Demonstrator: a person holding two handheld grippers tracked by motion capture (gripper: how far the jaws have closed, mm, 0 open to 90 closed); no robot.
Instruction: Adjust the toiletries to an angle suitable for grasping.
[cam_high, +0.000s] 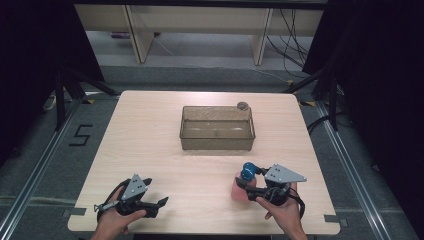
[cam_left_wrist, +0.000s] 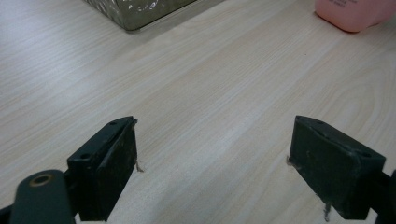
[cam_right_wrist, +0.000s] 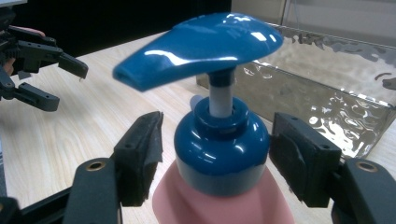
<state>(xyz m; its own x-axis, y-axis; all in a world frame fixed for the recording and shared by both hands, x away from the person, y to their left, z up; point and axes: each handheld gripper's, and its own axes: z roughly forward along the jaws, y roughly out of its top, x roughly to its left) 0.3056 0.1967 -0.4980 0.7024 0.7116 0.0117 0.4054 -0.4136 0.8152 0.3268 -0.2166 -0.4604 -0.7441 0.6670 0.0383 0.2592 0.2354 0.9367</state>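
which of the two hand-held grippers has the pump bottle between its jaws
The right hand-held gripper: its jaws flank the blue collar of the pink pump bottle. The left hand-held gripper stands open over bare table.

Bare counter (cam_high: 165, 165) lies open between the left tongs (cam_high: 162, 201) and the pink pump bottle (cam_high: 243, 186) — a wide lane. Far of it the clear tub (cam_high: 217, 128) blocks the middle; strips to its left and right stay free. A small round thing (cam_high: 242, 105) sits at the tub's far-right corner.
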